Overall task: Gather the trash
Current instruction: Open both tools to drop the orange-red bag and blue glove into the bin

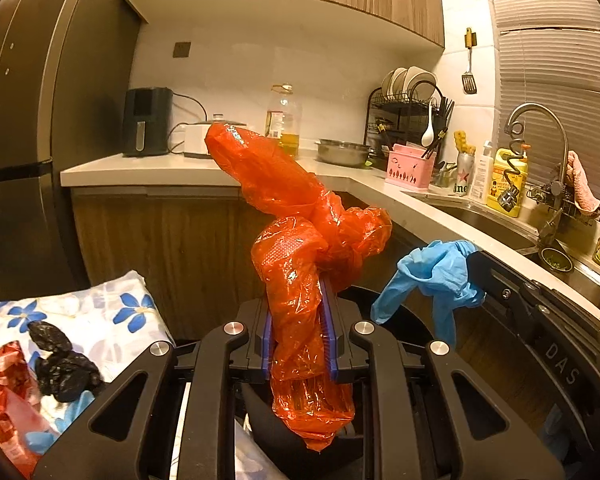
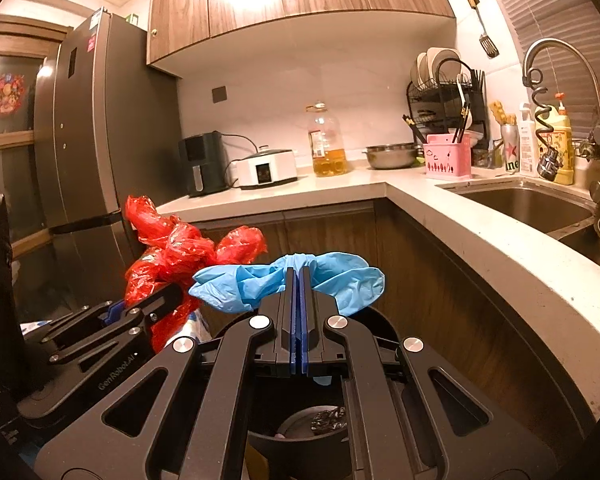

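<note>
My left gripper is shut on a crumpled red plastic bag that sticks up above the fingers and hangs below them. It also shows in the right wrist view, left of my right gripper. My right gripper is shut on a blue disposable glove, also seen in the left wrist view. Both grippers are held above a round black trash bin with some dark trash inside. More trash lies at lower left: a black bag and red wrappers.
A floral cloth surface is at the left. A white L-shaped counter holds an air fryer, cooker, oil bottle, steel bowl, pink caddy and dish rack. A sink with faucet is at right. A fridge stands left.
</note>
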